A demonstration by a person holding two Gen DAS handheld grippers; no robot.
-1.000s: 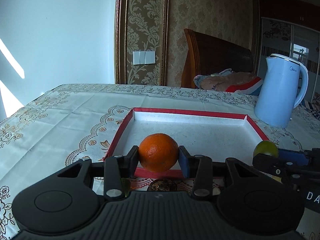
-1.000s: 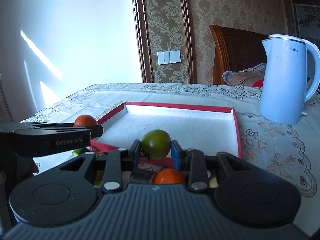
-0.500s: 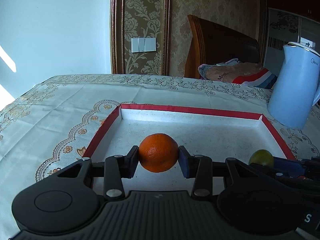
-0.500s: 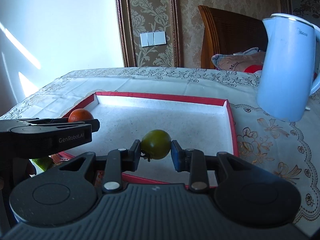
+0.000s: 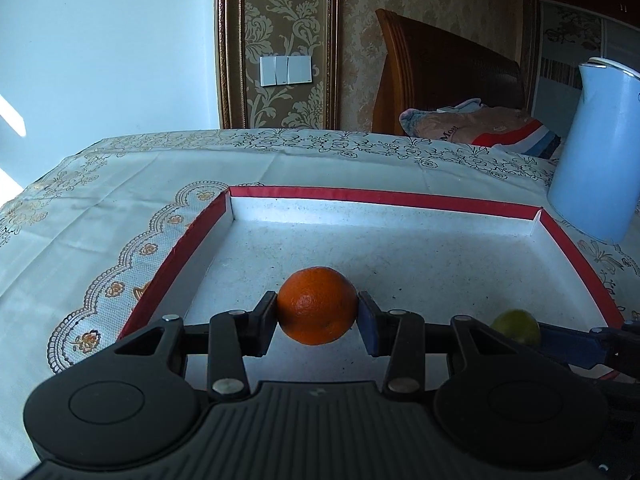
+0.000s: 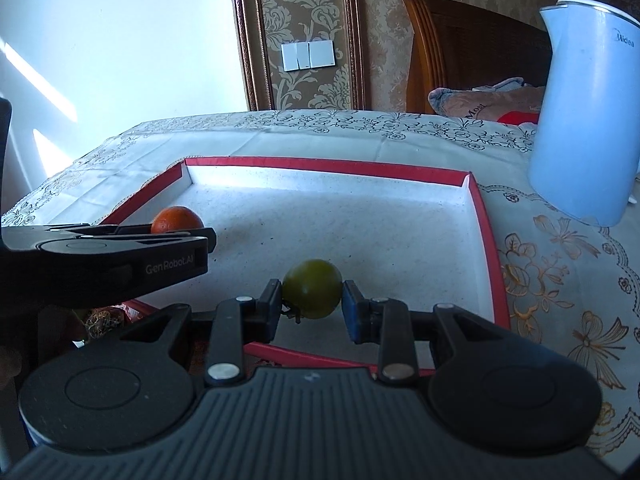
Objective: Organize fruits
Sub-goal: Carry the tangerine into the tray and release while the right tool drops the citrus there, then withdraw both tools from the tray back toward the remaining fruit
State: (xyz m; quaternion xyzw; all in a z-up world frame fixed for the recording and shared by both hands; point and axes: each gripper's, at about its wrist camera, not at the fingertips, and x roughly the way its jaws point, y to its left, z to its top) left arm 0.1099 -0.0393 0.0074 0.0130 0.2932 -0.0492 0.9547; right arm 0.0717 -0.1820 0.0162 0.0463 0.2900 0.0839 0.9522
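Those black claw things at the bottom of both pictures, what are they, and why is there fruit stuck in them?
They are two hand-held grabbers; a person holds one in each hand, and each carries a camera looking along its fingers. So one picture comes from the left claw and the other from the right claw. The left claw is squeezing an orange. The right claw is squeezing a green tomato. Both hang over a red-edged tray on a flowery tablecloth. A pale blue kettle stands beside the tray.

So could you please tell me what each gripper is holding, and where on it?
The left gripper clamps the orange across its sides; the right gripper clamps the green tomato likewise.
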